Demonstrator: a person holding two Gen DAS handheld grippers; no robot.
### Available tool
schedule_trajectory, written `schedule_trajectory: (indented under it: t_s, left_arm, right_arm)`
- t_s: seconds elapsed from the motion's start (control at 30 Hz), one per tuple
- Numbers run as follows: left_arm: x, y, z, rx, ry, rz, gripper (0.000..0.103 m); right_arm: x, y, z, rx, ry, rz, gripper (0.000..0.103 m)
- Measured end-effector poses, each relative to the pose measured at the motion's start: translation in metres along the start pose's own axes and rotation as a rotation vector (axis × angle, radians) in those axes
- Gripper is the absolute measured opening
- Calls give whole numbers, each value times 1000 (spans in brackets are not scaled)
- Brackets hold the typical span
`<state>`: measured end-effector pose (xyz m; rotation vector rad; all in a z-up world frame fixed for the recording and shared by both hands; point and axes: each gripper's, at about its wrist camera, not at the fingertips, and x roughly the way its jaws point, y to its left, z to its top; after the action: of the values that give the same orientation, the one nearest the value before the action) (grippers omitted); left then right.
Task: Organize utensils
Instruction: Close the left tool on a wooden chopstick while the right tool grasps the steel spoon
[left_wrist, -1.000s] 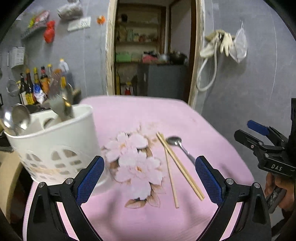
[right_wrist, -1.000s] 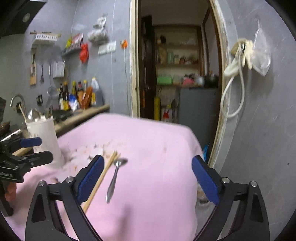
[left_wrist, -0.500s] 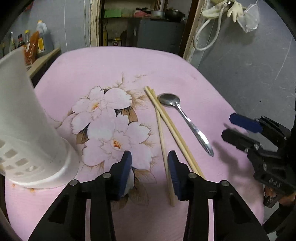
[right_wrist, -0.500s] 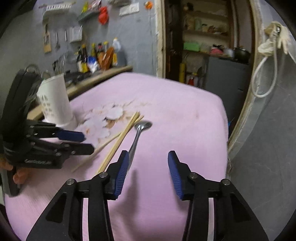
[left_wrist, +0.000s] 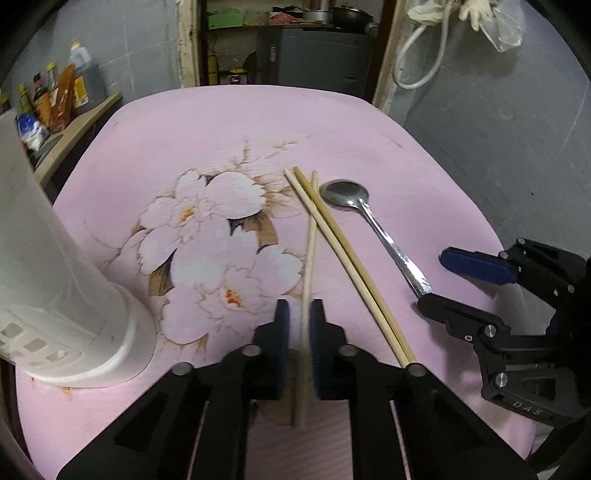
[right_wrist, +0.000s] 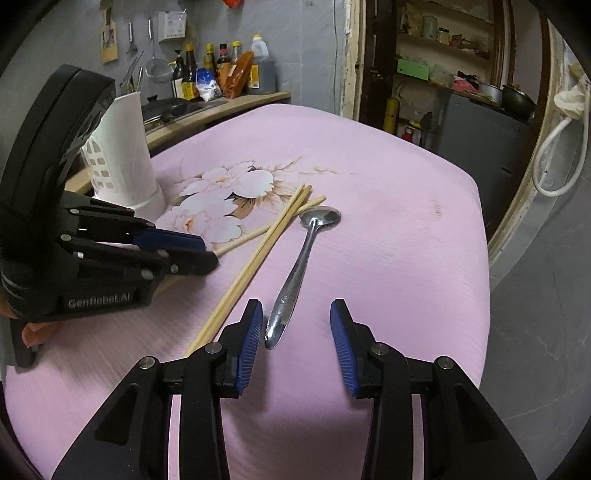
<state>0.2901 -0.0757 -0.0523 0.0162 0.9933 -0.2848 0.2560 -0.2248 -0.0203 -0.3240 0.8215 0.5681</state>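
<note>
A single chopstick (left_wrist: 309, 251) is lying on the pink cloth (left_wrist: 229, 122) of the worktop, near the middle, just left of a pair of chopsticks (left_wrist: 343, 251). It looks thin, light and stiff, and smooth wood like this can slip or roll. Its near end is between the blue pads (left_wrist: 282, 325) of the left tool (left_wrist: 300, 325). The pads are nearly pressed together around it, but it cannot be told for sure if it is pinched tight yet. A hold a little way in from the end would probably be steadier.

A metal spoon (right_wrist: 301, 266) is lying to the right of the pair. It looks hard, shiny and slippery, and heavier at the bowl (right_wrist: 320, 217). The flat handle end (right_wrist: 275, 332) is the easy place to take it. The right tool (right_wrist: 295, 332) is spread wide, with that handle end just inside the left pad (right_wrist: 249, 343). Nothing is held by it.

A tall white holder (right_wrist: 123, 155) is standing at the far left of the worktop, well apart from the spoon. Its top is cut off in the left view and partly hidden behind the left tool in the right view, so what is inside cannot be seen. The near end of the single chopstick looks blurred.
</note>
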Motion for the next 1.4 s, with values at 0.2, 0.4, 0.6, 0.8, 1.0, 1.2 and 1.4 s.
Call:
schedule_trajectory:
  t_s: [0.2, 0.4, 0.6, 0.8, 1.0, 1.2, 1.4]
  left_arm:
    - [-10, 5, -6, -60, -10, 1, 3]
    - [-29, 13, -21, -92, -10, -5, 3]
    - [-55, 21, -41, -103, -2, -32, 2]
    - [-83, 33, -70, -97, -15, -41, 2]
    - [-88, 25, -77, -40, -22, 22, 3]
    - [-75, 17, -65, 30, 10, 78, 7]
    - [-55, 15, -40, 63, 59, 79, 10]
  right_arm:
    - [4, 17, -1, -102, 13, -130, 19]
    - [-6, 12, -8, -75, -4, -116, 9]
    - [-22, 17, -26, -44, 3, -71, 9]
    - [-36, 16, -42, 13, 4, -17, 9]
    - [-24, 26, -30, -21, 10, -46, 20]
    - [-3, 30, -10, -83, 36, -56, 25]
    - [18, 22, 11, -73, 70, -20, 22]
